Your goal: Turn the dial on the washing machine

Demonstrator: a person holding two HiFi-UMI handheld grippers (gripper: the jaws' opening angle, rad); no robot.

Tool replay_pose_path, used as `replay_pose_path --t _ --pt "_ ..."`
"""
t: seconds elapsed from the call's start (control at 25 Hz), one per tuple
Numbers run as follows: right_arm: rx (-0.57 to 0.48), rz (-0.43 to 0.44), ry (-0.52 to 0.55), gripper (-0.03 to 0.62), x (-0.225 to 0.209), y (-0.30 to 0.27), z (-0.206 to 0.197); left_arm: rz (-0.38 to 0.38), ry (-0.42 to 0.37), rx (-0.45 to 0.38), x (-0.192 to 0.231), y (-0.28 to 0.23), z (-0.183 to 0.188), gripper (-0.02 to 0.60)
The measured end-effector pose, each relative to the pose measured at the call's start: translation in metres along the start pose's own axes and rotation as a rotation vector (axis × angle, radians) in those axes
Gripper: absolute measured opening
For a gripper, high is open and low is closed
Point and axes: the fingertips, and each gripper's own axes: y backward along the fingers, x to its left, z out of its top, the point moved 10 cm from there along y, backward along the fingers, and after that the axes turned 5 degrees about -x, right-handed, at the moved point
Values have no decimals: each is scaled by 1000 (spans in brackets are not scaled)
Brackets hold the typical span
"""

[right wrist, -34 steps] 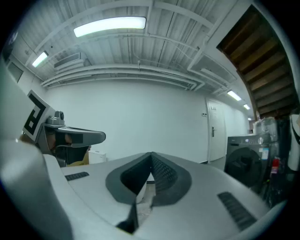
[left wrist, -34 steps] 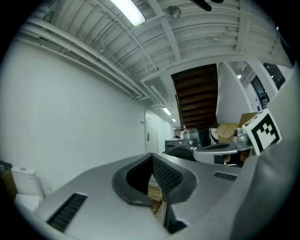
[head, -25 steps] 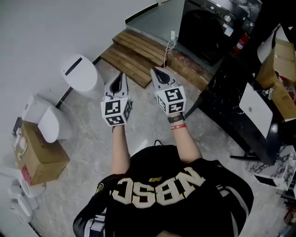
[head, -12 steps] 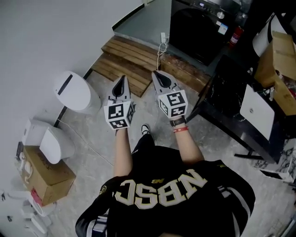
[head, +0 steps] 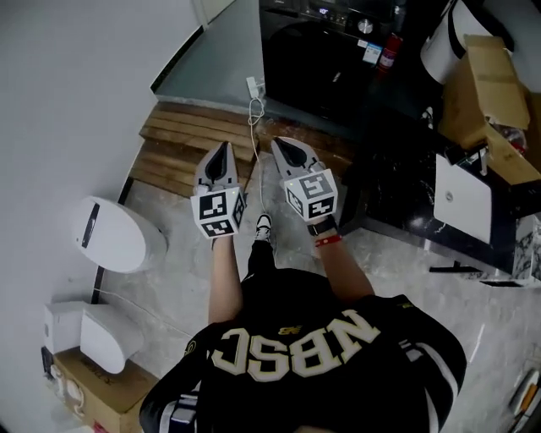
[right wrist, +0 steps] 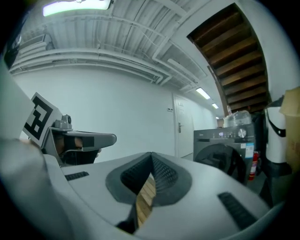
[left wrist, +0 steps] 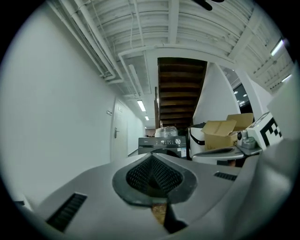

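The dark front-loading washing machine (head: 325, 51) stands at the top of the head view, its silver dial (head: 364, 26) on the control strip. My left gripper (head: 222, 150) and right gripper (head: 280, 145) are held side by side, a good way short of the machine, both shut and empty. In the left gripper view the machine (left wrist: 161, 146) and its dial (left wrist: 176, 141) sit small beyond the closed jaw tips (left wrist: 151, 158). The right gripper view has the machine (right wrist: 220, 152) at the right, the dial (right wrist: 242, 133) on its panel, past the right gripper (right wrist: 151, 158).
A wooden pallet (head: 190, 144) lies on the floor under the grippers, with a white cable and plug (head: 254, 89) beside it. A black table (head: 397, 190) with a white board (head: 461, 198) and cardboard boxes (head: 478, 93) stands at the right. White appliances (head: 114, 237) stand by the left wall.
The person has walked forward: the washing machine and pallet have come nearer in the head view. Both grippers stay shut, side by side.
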Motion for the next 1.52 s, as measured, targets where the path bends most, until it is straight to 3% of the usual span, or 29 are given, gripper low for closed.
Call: replay_pose_path --t 0.28,0.48,0.96,1.28,1.52 --pt "-5 -176 -18 6 -70 -105 20 -191 36 -17 43 -163 -1 15" --pt "-9 -303 3 6 -120 -150 28 -313 64 -24 50 -250 -6 15" --pt "15 -548 36 6 -231 -157 25 -558 121 2 -11 -374 -31 14" --pt "-9 -594 40 6 -339 -171 20 -605 92 1 -64 -469 -47 15" --pt "2 -623 115 6 -425 -184 29 -612 92 -22 -97 -541 -51 15"
